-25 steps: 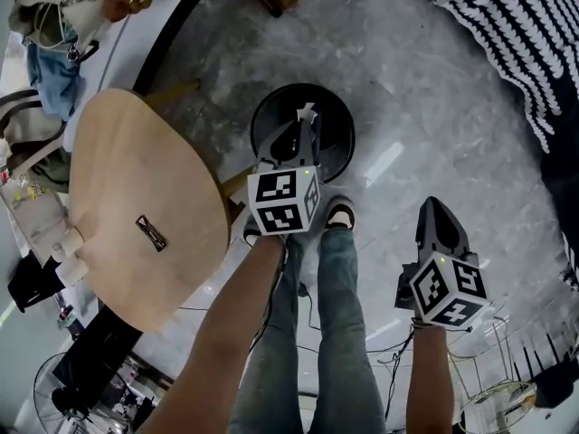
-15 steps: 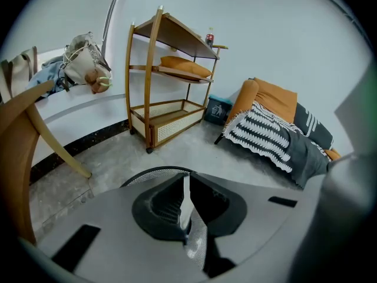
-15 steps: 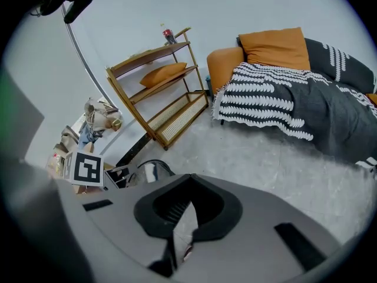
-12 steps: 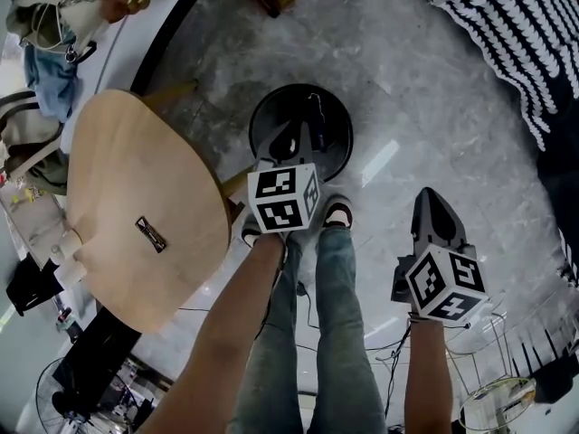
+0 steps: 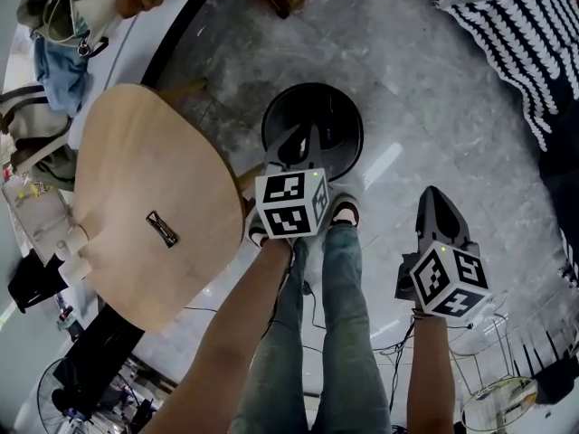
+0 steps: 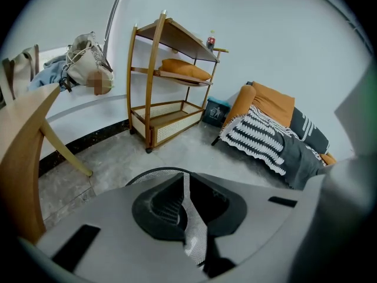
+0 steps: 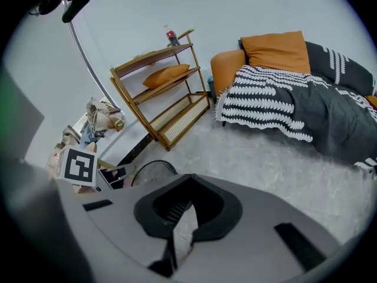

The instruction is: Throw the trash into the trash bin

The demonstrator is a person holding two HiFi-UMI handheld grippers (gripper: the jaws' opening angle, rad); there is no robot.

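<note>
The black round trash bin (image 5: 342,116) stands on the grey floor in front of the person's feet. My left gripper (image 5: 308,136) hangs over its near rim, jaws shut with nothing between them. Through the left gripper view the bin's mesh wall (image 6: 147,177) shows just beyond the left gripper (image 6: 186,184). My right gripper (image 5: 436,208) hovers above bare floor to the bin's right, jaws together and holding nothing. In the right gripper view the bin (image 7: 154,171) lies ahead and left of the right gripper (image 7: 185,208). A small dark flat object (image 5: 163,229) lies on the round wooden table (image 5: 127,152).
The table stands close to the left of the bin. A wooden shelf rack (image 6: 168,81) is behind the bin. A sofa with a striped blanket (image 5: 520,34) is at the right. Bags (image 5: 63,16) lie at the upper left. A wire basket (image 5: 498,405) sits by the right arm.
A second ago a pale scrap stuck out at the left gripper's tips over the bin; half a second ago and now it is gone. Both grippers have hardly shifted.
</note>
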